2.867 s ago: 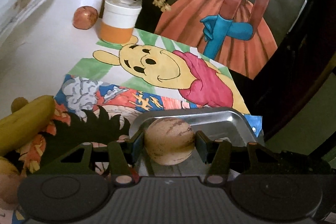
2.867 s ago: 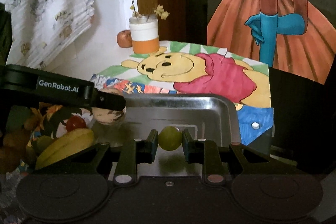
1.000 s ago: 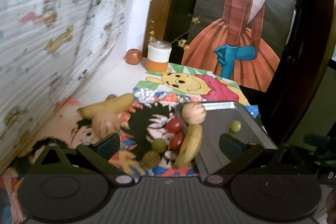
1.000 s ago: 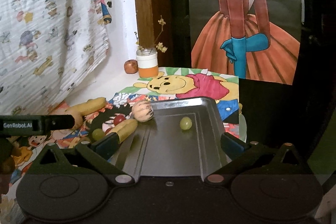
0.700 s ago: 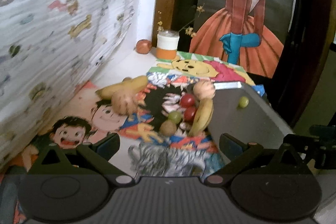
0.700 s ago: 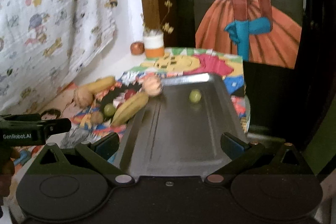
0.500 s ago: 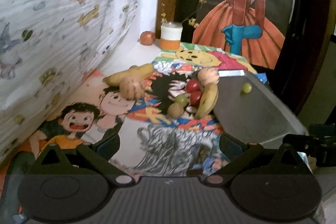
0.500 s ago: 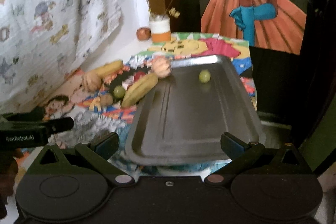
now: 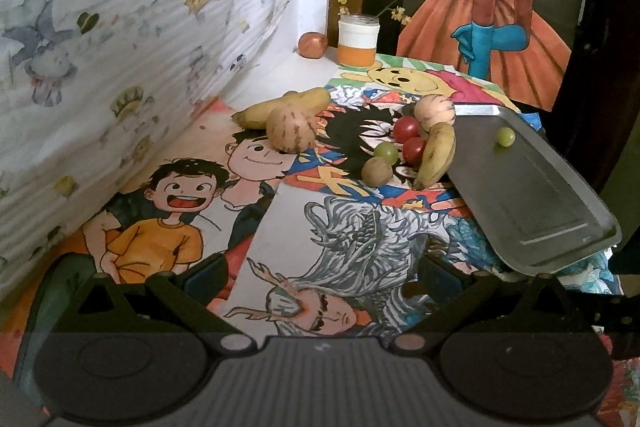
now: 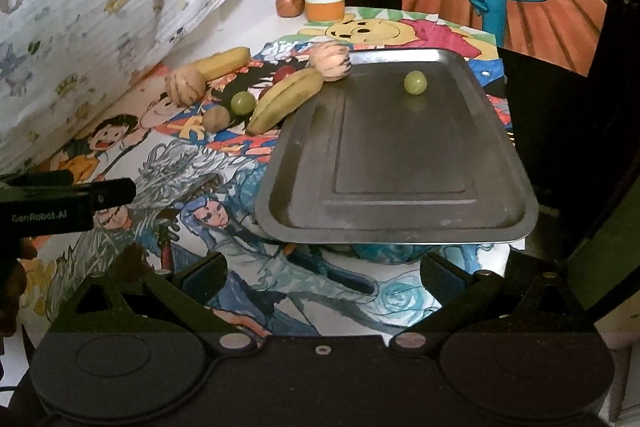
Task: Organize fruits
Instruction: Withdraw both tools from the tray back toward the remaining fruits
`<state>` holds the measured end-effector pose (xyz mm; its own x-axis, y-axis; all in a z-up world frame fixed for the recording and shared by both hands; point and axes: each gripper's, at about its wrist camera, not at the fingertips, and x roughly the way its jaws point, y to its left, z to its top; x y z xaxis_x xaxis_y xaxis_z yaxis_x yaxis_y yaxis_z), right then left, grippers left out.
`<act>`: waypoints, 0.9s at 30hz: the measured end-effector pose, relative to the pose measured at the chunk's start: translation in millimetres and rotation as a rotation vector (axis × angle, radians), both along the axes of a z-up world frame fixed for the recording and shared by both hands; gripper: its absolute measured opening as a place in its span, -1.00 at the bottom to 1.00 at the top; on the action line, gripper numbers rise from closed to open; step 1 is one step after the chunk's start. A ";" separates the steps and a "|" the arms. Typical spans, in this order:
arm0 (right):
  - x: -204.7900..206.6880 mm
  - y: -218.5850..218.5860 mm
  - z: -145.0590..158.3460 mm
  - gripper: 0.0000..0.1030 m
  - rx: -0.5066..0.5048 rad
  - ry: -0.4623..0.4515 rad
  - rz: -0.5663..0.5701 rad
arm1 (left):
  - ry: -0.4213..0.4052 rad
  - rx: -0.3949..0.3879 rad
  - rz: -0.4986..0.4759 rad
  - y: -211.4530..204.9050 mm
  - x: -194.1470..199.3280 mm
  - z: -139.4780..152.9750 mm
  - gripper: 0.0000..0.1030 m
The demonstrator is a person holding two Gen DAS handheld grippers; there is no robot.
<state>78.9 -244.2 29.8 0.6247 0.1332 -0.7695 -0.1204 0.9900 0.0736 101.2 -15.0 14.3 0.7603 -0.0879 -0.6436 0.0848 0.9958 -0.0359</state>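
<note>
A grey metal tray (image 10: 396, 167) (image 9: 532, 195) lies on the table's right side with one green grape (image 10: 415, 82) (image 9: 505, 137) on it. A striped tan melon (image 10: 330, 60) (image 9: 434, 111) rests at the tray's far left corner. Left of the tray lie a banana (image 10: 286, 99) (image 9: 434, 155), two red tomatoes (image 9: 406, 129), a green grape (image 10: 242, 103) (image 9: 386, 151) and a brown round fruit (image 10: 215, 119) (image 9: 376, 171). Farther left sit a second melon (image 9: 290, 131) and a second banana (image 9: 288, 105). Both grippers, left (image 9: 320, 275) and right (image 10: 324, 271), hang open and empty, well short of the fruit.
A white and orange jar (image 9: 358, 41) with dried flowers and a red apple (image 9: 313, 45) stand at the back. Cartoon drawings cover the table. A patterned cloth (image 9: 120, 27) hangs along the left. The left gripper's body (image 10: 64, 203) shows at the right wrist view's left edge.
The left gripper let go of the melon and the right one let go of the grape, both at the tray. Both have opened and pulled back and up from the fruit.
</note>
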 end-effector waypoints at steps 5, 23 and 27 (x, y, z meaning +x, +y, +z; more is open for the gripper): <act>1.5 3.6 -0.7 0.99 -0.014 0.004 0.013 | 0.014 0.001 0.005 1.8 1.1 -2.6 0.99; 18.1 18.4 15.4 0.99 -0.013 -0.046 0.080 | 0.037 -0.017 0.071 28.0 13.6 -7.2 0.99; 29.9 21.4 31.0 0.99 -0.021 -0.091 0.109 | 0.020 -0.006 0.087 35.4 20.7 -1.7 0.99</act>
<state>108.8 -222.8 60.8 0.6750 0.1883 -0.7134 -0.2326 0.9719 0.0365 121.9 20.5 12.5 0.7523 -0.0257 -0.6583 -0.0030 0.9991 -0.0424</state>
